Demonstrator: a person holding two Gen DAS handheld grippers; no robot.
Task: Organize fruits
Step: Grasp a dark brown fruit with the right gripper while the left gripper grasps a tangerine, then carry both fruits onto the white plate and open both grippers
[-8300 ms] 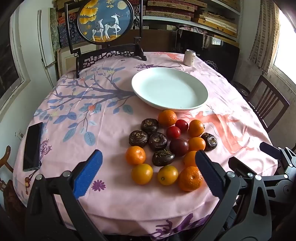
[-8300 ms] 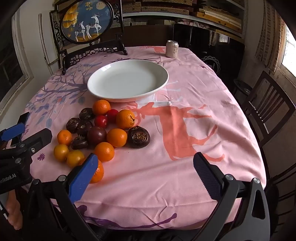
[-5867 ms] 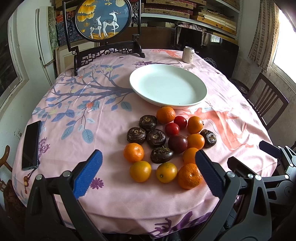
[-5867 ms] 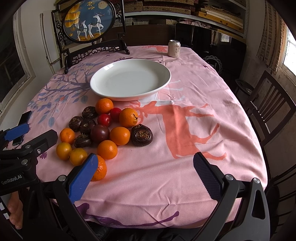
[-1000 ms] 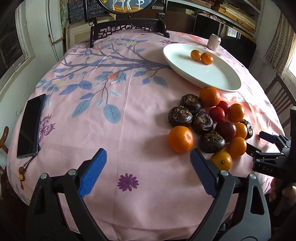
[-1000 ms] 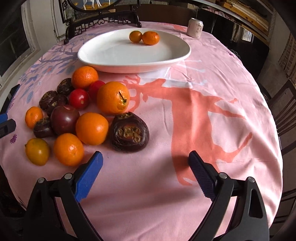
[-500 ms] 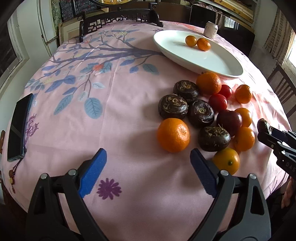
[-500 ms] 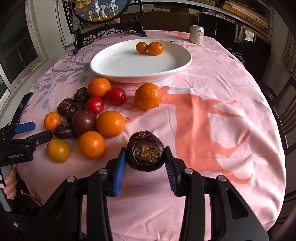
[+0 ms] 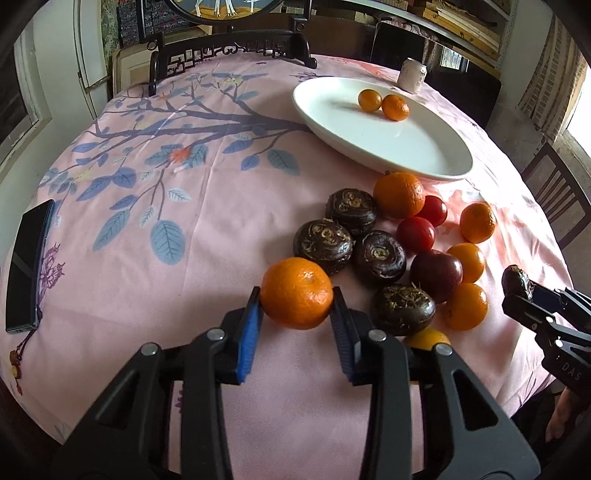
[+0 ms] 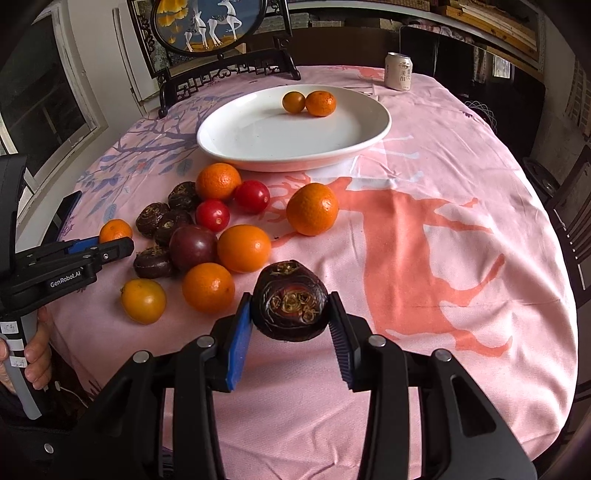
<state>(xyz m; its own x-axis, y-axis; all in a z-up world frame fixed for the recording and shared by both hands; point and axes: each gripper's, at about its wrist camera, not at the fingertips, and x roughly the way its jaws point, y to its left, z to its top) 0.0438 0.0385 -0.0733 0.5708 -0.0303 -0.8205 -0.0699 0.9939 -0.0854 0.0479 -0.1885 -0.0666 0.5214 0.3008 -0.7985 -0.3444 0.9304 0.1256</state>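
Note:
My left gripper (image 9: 297,308) is shut on an orange tangerine (image 9: 297,293) at the near edge of the fruit pile. My right gripper (image 10: 290,317) is shut on a dark brown water chestnut (image 10: 290,304) and holds it above the cloth. The white plate (image 10: 236,147) at the back holds two small oranges (image 10: 320,103). Loose tangerines, red tomatoes (image 10: 212,215), a purple plum (image 10: 192,248) and three dark chestnuts (image 9: 323,245) lie in a cluster on the pink cloth. The left gripper also shows in the right wrist view (image 10: 110,243), the right gripper in the left wrist view (image 9: 524,291).
A drink can (image 10: 398,71) stands behind the plate. A framed deer picture on a dark stand (image 10: 207,22) is at the table's back. A black phone (image 9: 27,258) lies at the left edge. Wooden chairs (image 9: 557,192) stand on the right.
My left gripper has closed on the tangerine it was hovering in front of. My right gripper still holds the water chestnut, lifted a little further from the pile.

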